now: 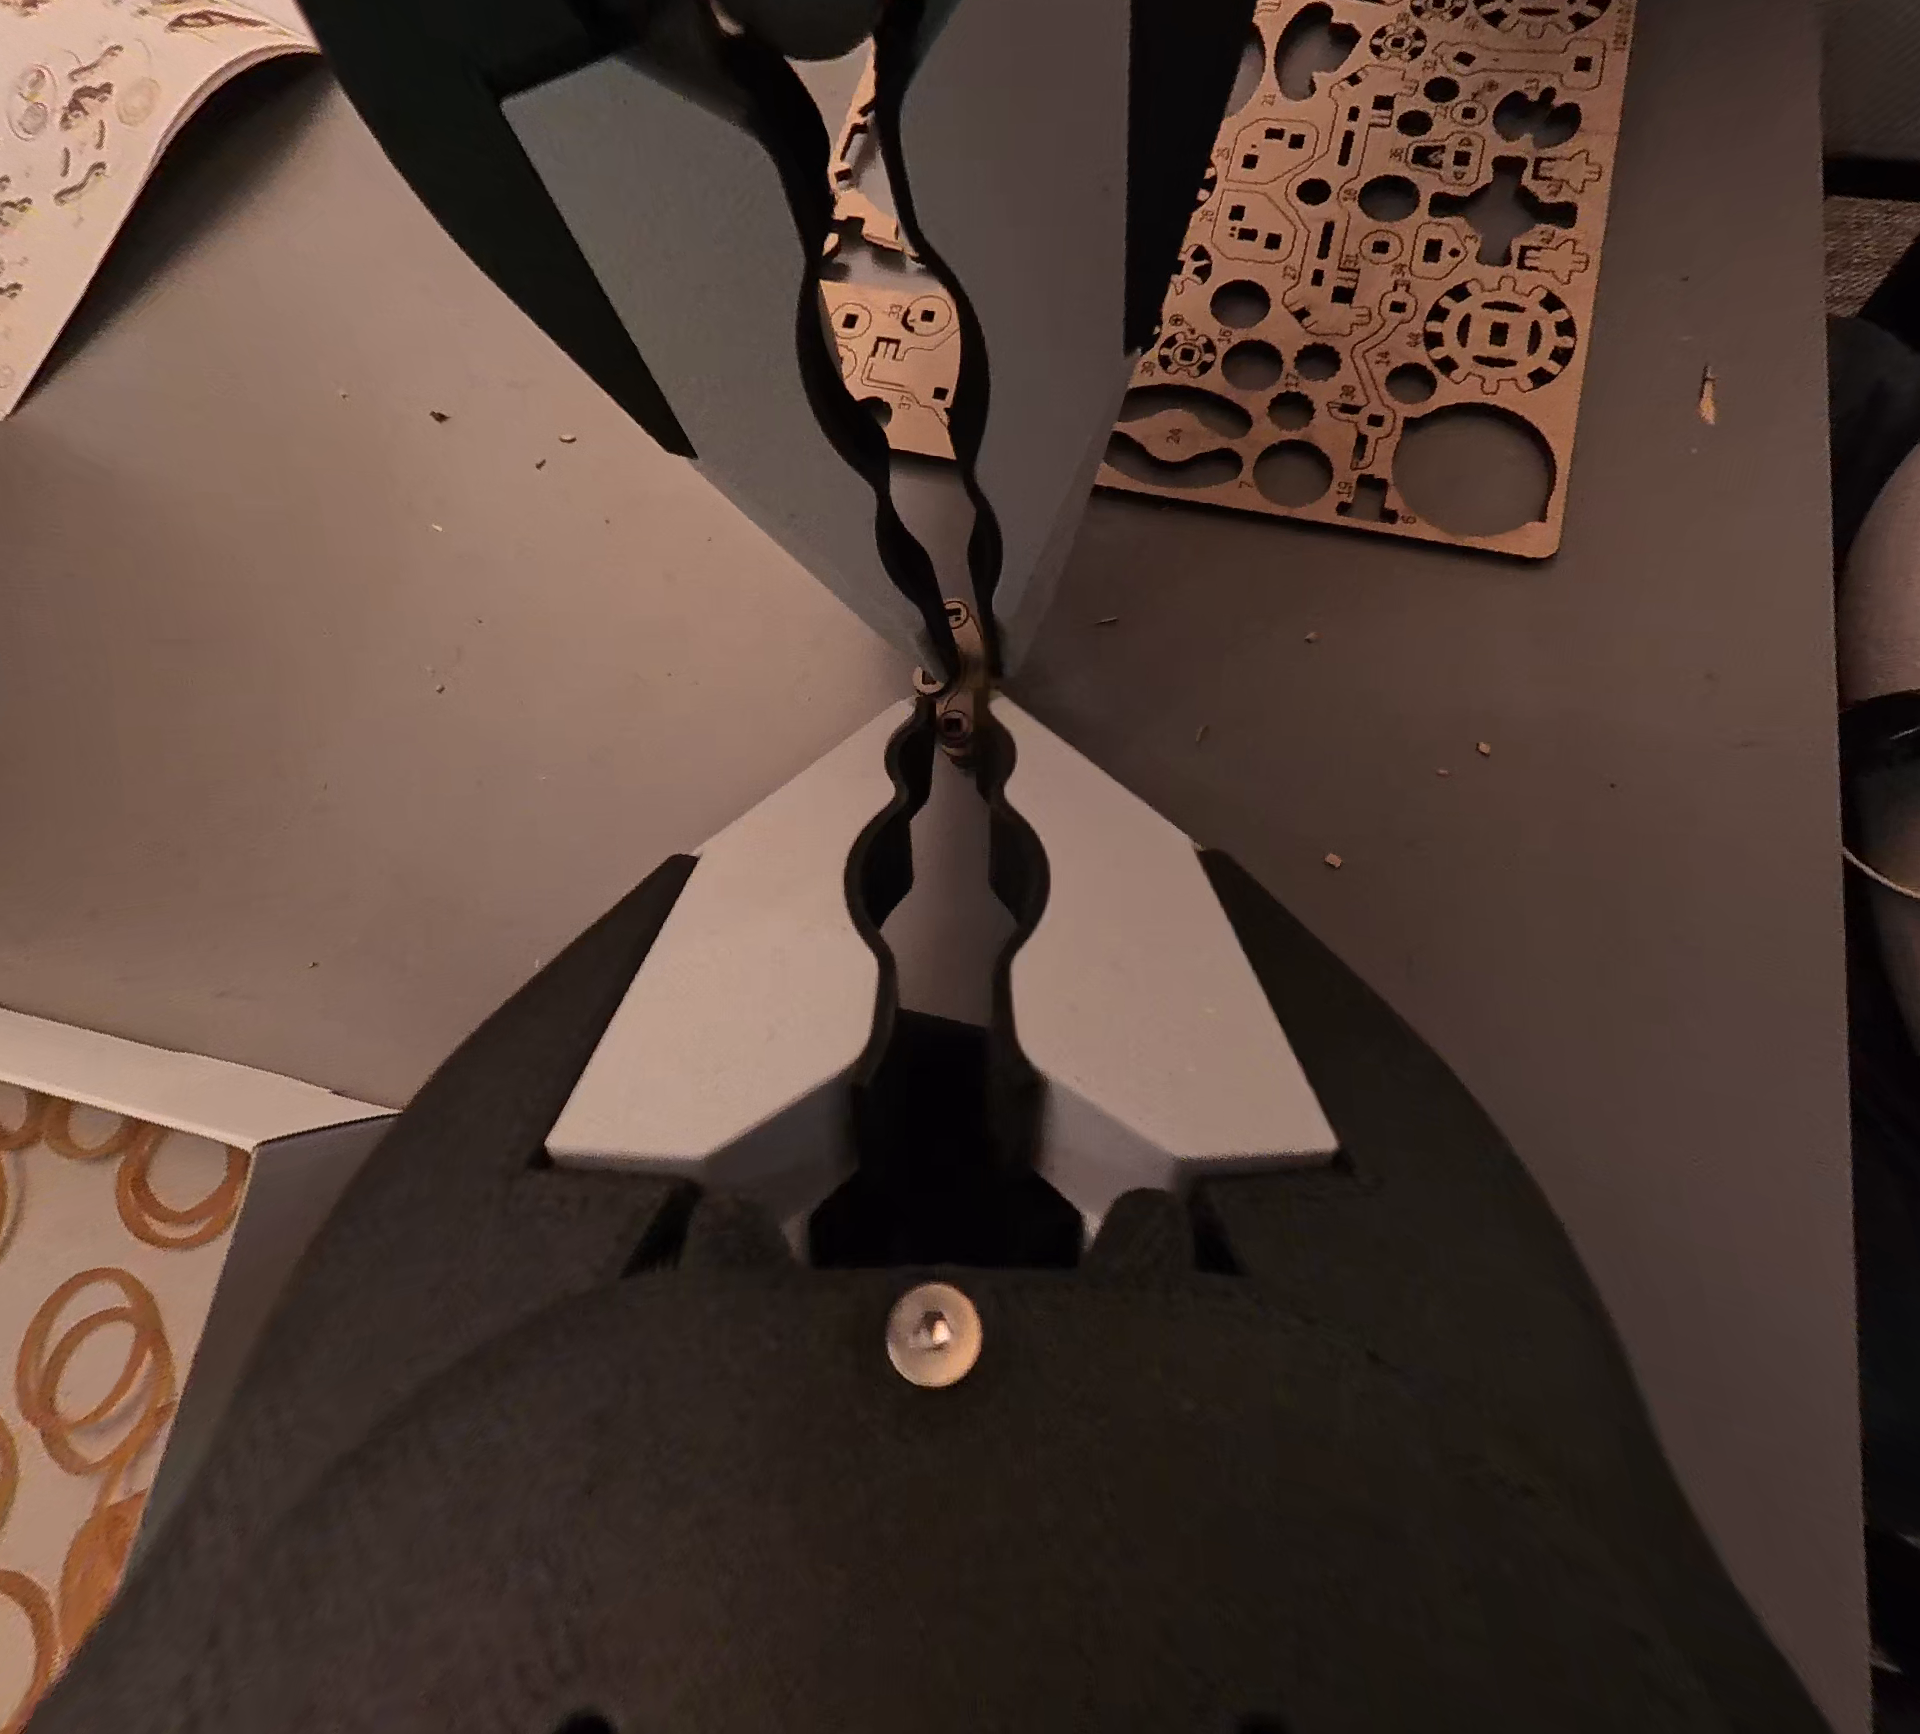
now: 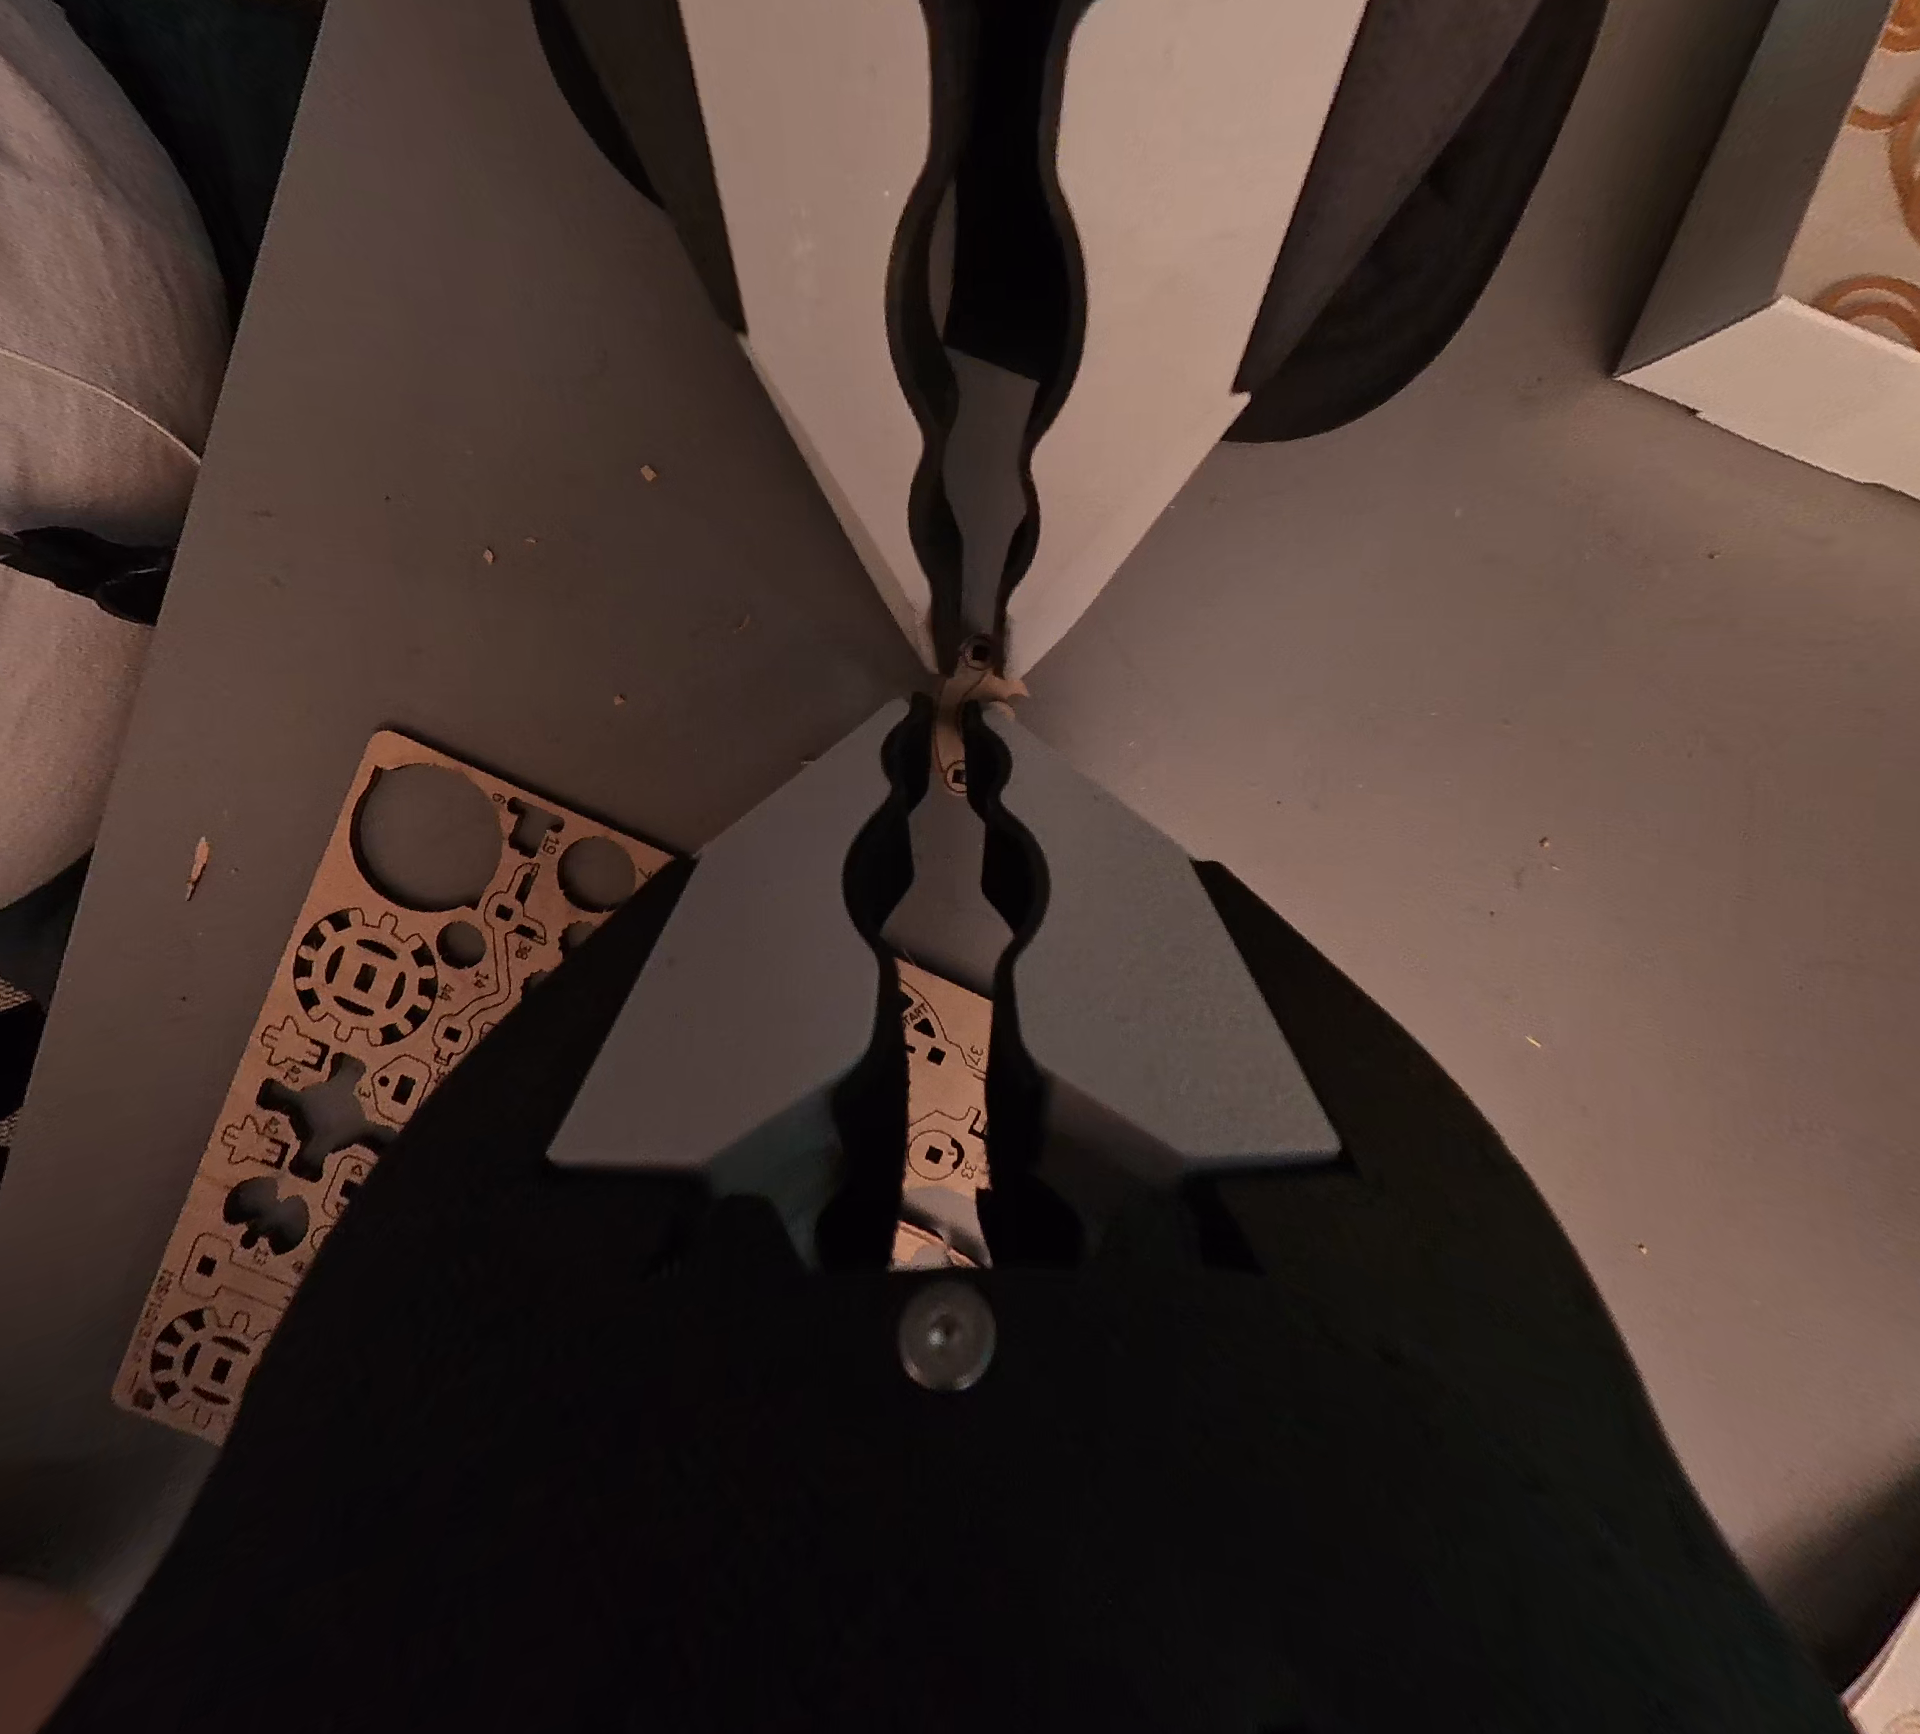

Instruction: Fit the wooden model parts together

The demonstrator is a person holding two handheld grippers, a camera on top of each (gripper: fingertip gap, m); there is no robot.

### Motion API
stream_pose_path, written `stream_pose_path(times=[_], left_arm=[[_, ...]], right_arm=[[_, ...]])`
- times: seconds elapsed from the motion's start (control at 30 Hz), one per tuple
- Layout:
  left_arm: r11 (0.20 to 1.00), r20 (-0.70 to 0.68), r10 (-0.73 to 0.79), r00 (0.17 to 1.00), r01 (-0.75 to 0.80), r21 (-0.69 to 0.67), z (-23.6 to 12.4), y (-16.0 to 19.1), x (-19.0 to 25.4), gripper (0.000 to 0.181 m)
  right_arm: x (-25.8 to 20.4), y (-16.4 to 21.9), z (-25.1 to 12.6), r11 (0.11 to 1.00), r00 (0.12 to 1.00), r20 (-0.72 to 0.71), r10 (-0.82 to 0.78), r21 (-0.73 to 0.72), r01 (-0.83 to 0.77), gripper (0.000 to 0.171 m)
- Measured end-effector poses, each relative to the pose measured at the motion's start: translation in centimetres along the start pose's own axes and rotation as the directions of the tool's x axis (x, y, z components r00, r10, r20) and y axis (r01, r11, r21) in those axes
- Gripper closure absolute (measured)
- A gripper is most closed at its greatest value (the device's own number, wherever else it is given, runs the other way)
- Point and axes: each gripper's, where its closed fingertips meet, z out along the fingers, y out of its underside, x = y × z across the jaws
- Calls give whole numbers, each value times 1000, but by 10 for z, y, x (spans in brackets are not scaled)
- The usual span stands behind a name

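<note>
The two grippers meet tip to tip above the grey table [image 1: 416, 697]. My left gripper [image 1: 956, 726] is shut on a small flat wooden part [image 1: 958, 739]. My right gripper [image 2: 948, 734] is shut on another small wooden part [image 2: 951, 765]. In the left wrist view the right gripper [image 1: 961, 645] comes in from the top, with its part [image 1: 958, 616] touching the left one's. In the right wrist view the left gripper [image 2: 975, 640] comes in from the top with its part [image 2: 977, 654]. Whether the parts are slotted together is hidden by the fingertips.
A laser-cut wooden sheet [image 1: 1403, 230] with many punched-out holes lies flat on the table; it also shows under my right gripper [image 2: 343, 1061]. An open instruction booklet [image 1: 104, 74] lies far left. A white box with rubber bands [image 1: 94, 1321] stands near left. Wood crumbs dot the table. Less than 4 cm separates the two grippers' tips.
</note>
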Motion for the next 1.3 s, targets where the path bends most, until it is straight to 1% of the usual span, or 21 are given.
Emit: stream_pose_path(times=[0.43,0.57,0.67,0.7,0.97,1.03,1.1,1.2,1.3], left_arm=[[1000,-21,-5,1000,5,1,0,1,1,176],[1000,-2,15,1000,-15,0,0,1,0,176],[1000,2,11,1000,-11,5,0,1,1,178],[1000,-5,8,1000,-8,8,0,1,2,181],[1000,3,10,1000,-10,8,0,1,1,181],[1000,1,11,1000,-11,13,-1,1,2,178],[1000,-7,17,1000,-17,22,-4,0,3,170],[999,6,39,999,-39,20,-8,2,1,168],[999,20,37,999,-38,25,-8,3,-1,175]], right_arm=[[0,0,0,1000,1000,0,0,2,0,167],[0,0,0,1000,1000,-2,0,4,0,167],[1,0,0,1000,1000,-3,1,4,-1,167],[1,0,0,1000,1000,-5,1,2,-1,167],[1,0,0,1000,1000,-2,2,7,-2,167],[0,0,0,1000,1000,3,3,7,-3,167],[0,0,0,1000,1000,1,0,6,0,166],[0,0,0,1000,1000,0,-2,7,2,167],[0,0,0,1000,1000,2,-2,7,2,167]])
